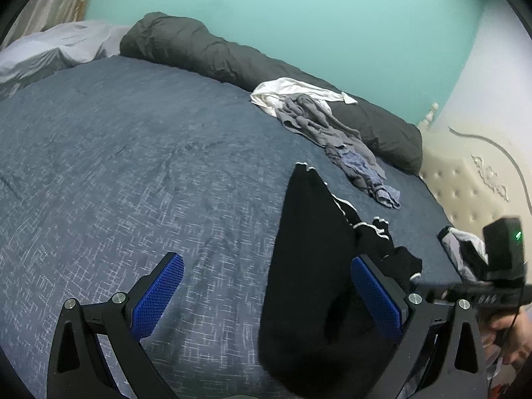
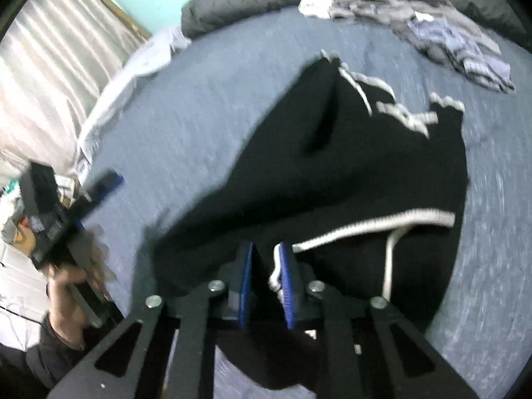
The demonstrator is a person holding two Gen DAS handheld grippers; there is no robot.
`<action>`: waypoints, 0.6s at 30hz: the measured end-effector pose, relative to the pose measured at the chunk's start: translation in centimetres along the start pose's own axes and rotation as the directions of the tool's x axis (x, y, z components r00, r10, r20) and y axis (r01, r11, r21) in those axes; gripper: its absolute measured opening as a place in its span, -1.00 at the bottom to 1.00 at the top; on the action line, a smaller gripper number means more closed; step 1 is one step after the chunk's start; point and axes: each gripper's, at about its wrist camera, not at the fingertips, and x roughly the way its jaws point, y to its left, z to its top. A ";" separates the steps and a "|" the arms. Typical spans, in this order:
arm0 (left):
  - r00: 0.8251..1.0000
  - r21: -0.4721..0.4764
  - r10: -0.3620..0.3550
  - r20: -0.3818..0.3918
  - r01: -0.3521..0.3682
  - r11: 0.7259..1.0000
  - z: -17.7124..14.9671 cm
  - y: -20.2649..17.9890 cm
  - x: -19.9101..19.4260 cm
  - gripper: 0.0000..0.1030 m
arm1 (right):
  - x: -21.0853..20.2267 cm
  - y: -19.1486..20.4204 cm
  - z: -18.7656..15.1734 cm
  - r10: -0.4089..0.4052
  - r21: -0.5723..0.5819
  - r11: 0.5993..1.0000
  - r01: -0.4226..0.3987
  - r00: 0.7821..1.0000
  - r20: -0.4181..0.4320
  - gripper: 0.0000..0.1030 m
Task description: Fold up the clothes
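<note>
Teal wall, blue-grey bedspread, cream tufted headboard, pale curtains.

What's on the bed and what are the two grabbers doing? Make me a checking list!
Surface: blue bedspread, mostly bare on the left.
Job's things: black garment with white trim, crumpled, partly lifted.
Clutter: pile of grey, white and blue clothes by the rolled dark duvet.
Grippers: left gripper open, garment edge by one pad; right gripper nearly closed, pinching black fabric.
Cables: thin wire near the hand.
Surroundings: turquoise wall, cream headboard, curtain.
</note>
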 end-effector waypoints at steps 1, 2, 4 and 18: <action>1.000 -0.004 0.000 0.001 0.000 1.000 0.1 0.1 0.0 0.99 | -0.3 0.6 0.7 0.010 -0.007 1.000 -0.010 1.000 0.020 -0.76; 1.000 -0.006 -0.001 0.001 0.001 1.000 0.1 0.2 0.0 0.99 | -0.5 1.2 1.4 0.019 -0.014 1.000 -0.018 0.999 0.037 -0.77; 1.000 -0.011 -0.003 0.001 0.003 1.000 0.0 0.4 0.0 0.99 | -0.9 2.6 3.2 0.037 -0.027 0.999 -0.036 0.997 0.074 -0.78; 1.000 -0.004 0.007 -0.007 -0.007 1.000 0.0 0.5 0.5 0.99 | -1.7 5.0 10.2 -0.048 -0.051 0.997 0.056 0.989 0.139 -0.70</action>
